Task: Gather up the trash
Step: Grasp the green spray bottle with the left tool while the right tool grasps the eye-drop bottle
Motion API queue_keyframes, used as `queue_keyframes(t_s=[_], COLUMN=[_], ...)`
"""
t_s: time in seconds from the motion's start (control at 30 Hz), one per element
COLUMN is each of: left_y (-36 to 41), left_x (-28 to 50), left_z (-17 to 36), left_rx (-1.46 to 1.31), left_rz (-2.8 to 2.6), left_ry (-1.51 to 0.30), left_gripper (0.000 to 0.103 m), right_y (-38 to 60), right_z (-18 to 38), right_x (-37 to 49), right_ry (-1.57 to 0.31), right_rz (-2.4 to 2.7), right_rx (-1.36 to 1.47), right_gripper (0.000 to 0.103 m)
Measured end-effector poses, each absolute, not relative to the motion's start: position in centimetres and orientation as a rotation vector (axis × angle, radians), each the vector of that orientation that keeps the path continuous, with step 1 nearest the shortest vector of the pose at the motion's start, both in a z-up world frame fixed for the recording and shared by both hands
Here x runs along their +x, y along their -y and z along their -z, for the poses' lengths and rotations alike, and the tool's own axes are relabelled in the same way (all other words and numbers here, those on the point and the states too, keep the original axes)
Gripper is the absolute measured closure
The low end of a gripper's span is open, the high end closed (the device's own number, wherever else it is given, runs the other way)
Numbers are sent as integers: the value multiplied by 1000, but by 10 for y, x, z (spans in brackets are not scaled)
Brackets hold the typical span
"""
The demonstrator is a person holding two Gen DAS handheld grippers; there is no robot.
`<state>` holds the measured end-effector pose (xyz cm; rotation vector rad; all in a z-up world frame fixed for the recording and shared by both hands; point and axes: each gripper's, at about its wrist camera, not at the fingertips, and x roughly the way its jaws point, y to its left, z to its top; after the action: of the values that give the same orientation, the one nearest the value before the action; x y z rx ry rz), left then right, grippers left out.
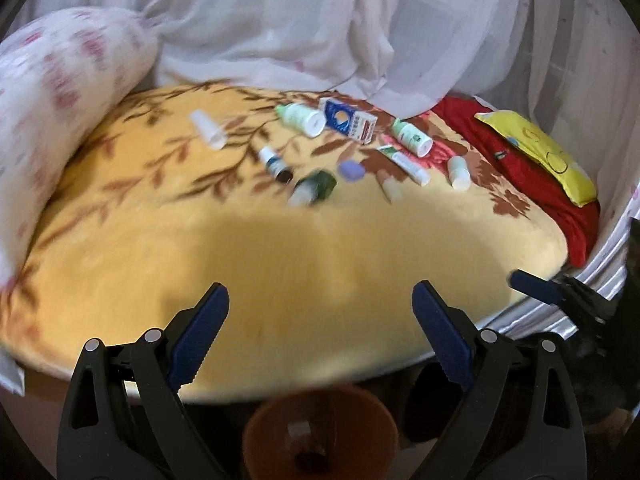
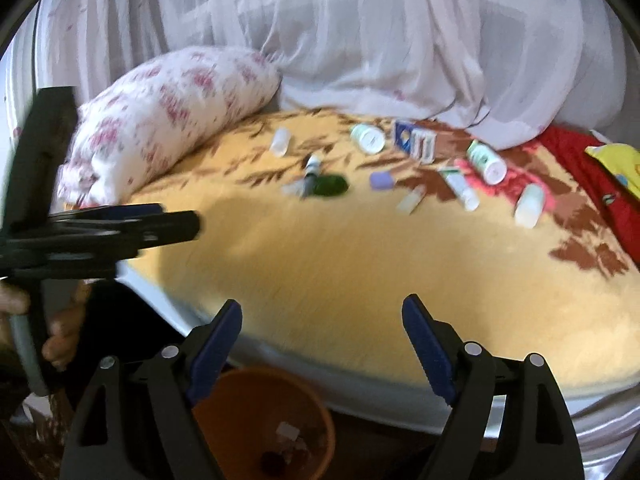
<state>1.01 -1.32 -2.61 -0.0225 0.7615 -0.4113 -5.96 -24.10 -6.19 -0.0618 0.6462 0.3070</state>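
Several pieces of trash lie on a yellow leaf-patterned blanket (image 1: 280,248): a white cup (image 1: 208,129), white-green bottles (image 1: 302,119) (image 1: 412,136), a blue-white box (image 1: 350,120), a small dropper bottle (image 1: 275,164), a dark green bottle (image 1: 316,188), a lilac cap (image 1: 351,170), a tube (image 1: 408,164) and a small white bottle (image 1: 459,172). An orange bin (image 1: 320,436) stands below the bed edge; it also shows in the right wrist view (image 2: 264,420). My left gripper (image 1: 320,320) is open and empty above the bin. My right gripper (image 2: 322,336) is open and empty over the bed edge.
A floral pillow (image 1: 60,92) lies at the left. White curtains (image 1: 320,20) hang behind the bed. A red cloth (image 1: 520,176) with a yellow pouch (image 1: 540,152) lies at the right. The left gripper's body (image 2: 80,232) and the hand holding it show in the right wrist view.
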Motion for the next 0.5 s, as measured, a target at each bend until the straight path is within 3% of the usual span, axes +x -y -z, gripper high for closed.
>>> queue_keyframes(t_s=[0.2, 0.37, 0.5], left_y=[43, 65, 80], left_x=[81, 134, 160], left_z=[37, 55, 70], left_rx=[59, 75, 81], left_rz=[432, 456, 448], left_ry=[-752, -853, -932], left_gripper=[13, 13, 23], right_y=[261, 271, 276], right_z=[59, 67, 73], right_x=[-45, -38, -34], right_ry=[-635, -656, -667], right_rz=[-274, -256, -249], right_rx=[-30, -4, 10], right_gripper=[22, 22, 22])
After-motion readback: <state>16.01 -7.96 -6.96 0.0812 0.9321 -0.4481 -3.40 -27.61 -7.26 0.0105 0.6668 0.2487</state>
